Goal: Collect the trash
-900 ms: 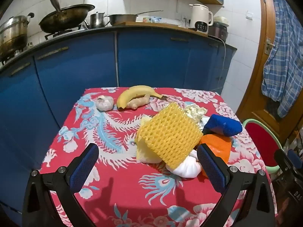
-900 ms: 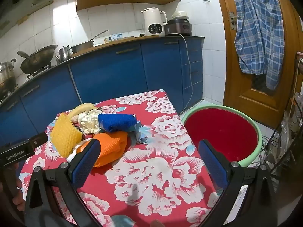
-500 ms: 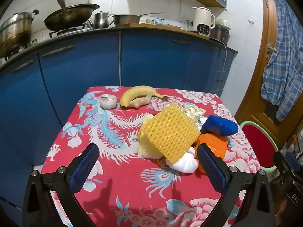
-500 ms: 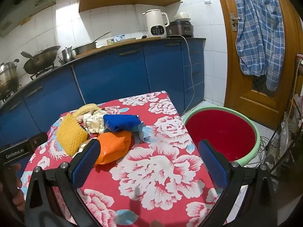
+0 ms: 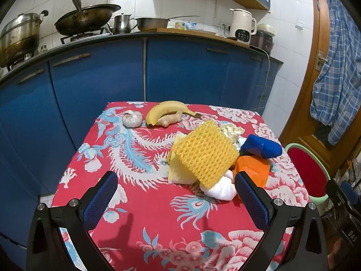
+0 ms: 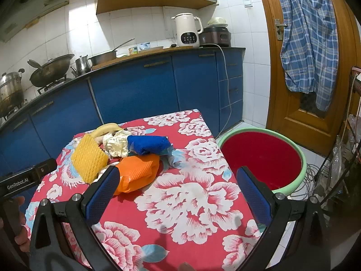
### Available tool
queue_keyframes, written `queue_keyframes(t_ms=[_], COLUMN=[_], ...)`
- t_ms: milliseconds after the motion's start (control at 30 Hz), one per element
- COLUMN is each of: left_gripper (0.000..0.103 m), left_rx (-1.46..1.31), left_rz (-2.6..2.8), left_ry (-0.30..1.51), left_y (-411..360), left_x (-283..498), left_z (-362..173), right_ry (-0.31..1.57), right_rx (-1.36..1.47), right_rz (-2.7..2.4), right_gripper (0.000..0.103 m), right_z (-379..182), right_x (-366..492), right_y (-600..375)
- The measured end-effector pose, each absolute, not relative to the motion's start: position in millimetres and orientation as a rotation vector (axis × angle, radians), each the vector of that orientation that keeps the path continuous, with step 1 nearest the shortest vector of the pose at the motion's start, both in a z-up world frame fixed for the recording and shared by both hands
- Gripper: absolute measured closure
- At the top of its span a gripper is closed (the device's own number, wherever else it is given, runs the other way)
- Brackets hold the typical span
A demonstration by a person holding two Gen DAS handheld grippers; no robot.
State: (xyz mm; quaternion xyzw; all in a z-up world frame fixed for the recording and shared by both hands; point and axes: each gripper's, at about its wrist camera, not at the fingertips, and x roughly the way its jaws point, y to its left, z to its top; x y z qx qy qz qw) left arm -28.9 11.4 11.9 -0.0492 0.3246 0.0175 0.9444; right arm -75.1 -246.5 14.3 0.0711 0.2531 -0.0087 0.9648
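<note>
A pile of trash lies on the red flowered table (image 5: 158, 214): a yellow foam net (image 5: 206, 151) (image 6: 89, 158), an orange net wrapper (image 5: 252, 168) (image 6: 137, 171), a blue wrapper (image 5: 261, 146) (image 6: 149, 144), a white wad (image 5: 220, 188) and crumpled foil (image 6: 117, 144). My left gripper (image 5: 176, 199) is open and empty, just short of the pile. My right gripper (image 6: 176, 194) is open and empty over the table's right part. A red basin with a green rim (image 6: 261, 158) (image 5: 306, 171) stands on the floor right of the table.
A banana (image 5: 167, 111), a ginger piece (image 5: 169, 119) and a garlic bulb (image 5: 132, 118) lie at the table's far edge. Blue kitchen cabinets (image 5: 180, 72) stand behind. A wooden door with a hanging plaid shirt (image 6: 309, 40) is at right. A wire rack (image 6: 347, 158) stands beside the basin.
Both grippers have drawn back and risen a little, so the table and pile look farther away. The trash has not moved. Both stay open.
</note>
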Motion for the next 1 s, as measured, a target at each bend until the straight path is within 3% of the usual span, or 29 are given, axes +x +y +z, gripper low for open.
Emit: queue_keyframes(t_ms=[1000], left_gripper=[0.000], left_rx=[-0.077], left_rz=[0.029], left_ry=[0.700], left_y=[5.1], left_x=[-18.5], left_z=[-4.1], right_ry=[0.564], right_rx=[0.146], right_rz=[-0.032], right_gripper=[0.001], right_z=[0.8], right_x=[-63.7], right_y=[-257.1])
